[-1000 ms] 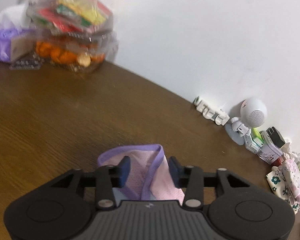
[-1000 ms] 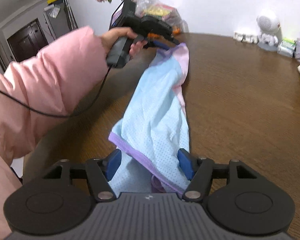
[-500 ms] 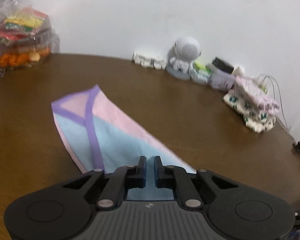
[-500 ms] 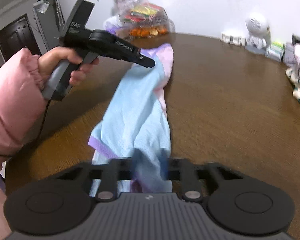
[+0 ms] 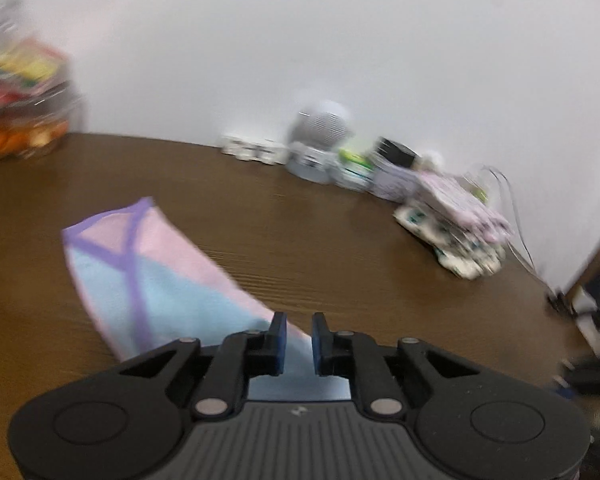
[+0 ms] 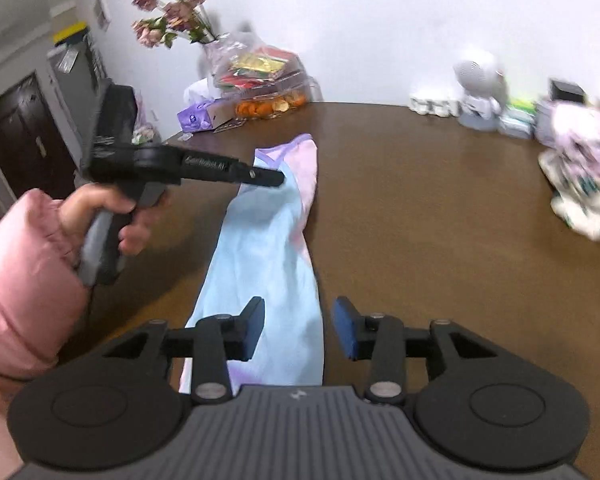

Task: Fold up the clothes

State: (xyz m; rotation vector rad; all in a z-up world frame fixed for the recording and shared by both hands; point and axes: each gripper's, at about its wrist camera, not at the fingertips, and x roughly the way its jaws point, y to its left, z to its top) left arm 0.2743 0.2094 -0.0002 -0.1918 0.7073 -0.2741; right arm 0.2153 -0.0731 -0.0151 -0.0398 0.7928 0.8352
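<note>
The brown table [image 6: 420, 208] lies bare and open from 12 to 3 o'clock of the right gripper [image 6: 298, 330], a wide stretch between the long folded garment [image 6: 268, 264] running up the middle and the things along the wall. At 10 o'clock the left gripper [image 6: 278, 178], held in a hand [image 6: 108, 212] with a pink sleeve [image 6: 24, 280], hangs over the garment's far half and bars that side. The far edge is crowded: a bag of snacks and oranges [image 6: 264, 84] and a tissue box [image 6: 198, 116] at 11 o'clock, a white robot figure [image 6: 478, 92] at 1 o'clock, a stack of folded clothes [image 6: 584, 168] at 2 o'clock.
</note>
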